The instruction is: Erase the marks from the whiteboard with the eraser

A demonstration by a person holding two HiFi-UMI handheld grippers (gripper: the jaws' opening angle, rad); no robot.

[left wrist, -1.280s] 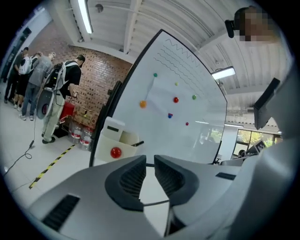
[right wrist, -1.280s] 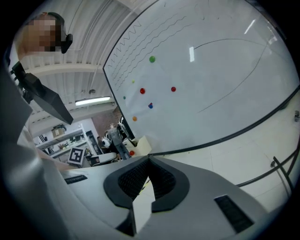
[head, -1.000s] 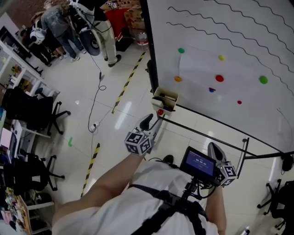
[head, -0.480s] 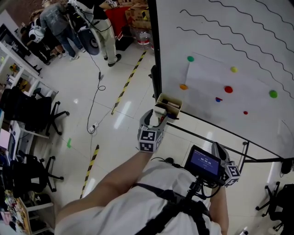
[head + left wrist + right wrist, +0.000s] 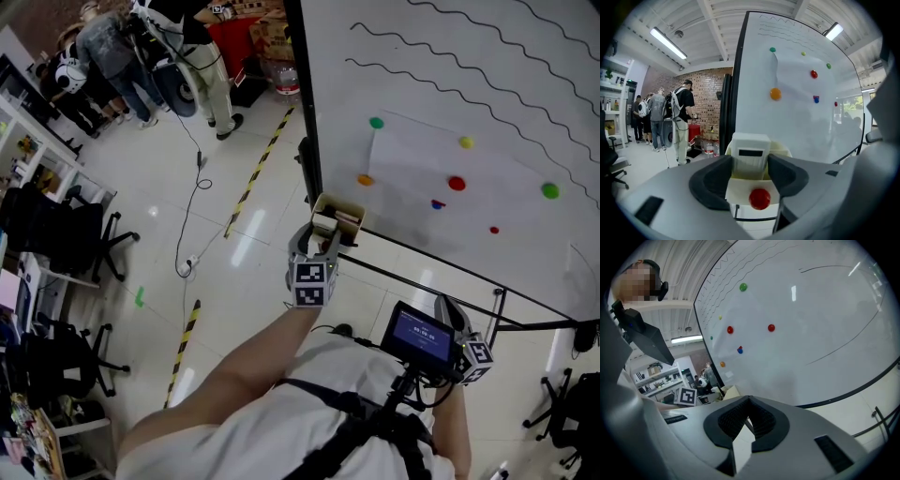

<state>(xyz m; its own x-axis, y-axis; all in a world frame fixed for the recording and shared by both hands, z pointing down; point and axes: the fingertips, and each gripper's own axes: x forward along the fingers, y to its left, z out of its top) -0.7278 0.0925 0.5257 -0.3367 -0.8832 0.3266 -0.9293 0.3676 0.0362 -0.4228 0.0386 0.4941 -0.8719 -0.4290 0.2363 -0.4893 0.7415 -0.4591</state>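
- Left tool: sat at centre of the head view, pointing at the whiteboard's lower left corner. Its marker cube faced the camera. Jaws were spread wide, having just been opening.
- Eraser: a white block standing upright in a cream holder box at that corner of the board. In the left gripper view the eraser rose between the spread jaws, not pinched, above a red magnet on the box front.
- Left forearm: bare, stretched forward and up from lower centre of the frame.
- Right tool: sat at lower right of the head view, close to the body and well apart from the board, with a small lit screen beside it. In its own view the right tool had its tips pressed together with nothing between them.
- Whiteboard: filled the upper right of the frame, with black wavy marks across the top and coloured magnets below, among them a green one.
- People: stood on the tiled floor at upper left.
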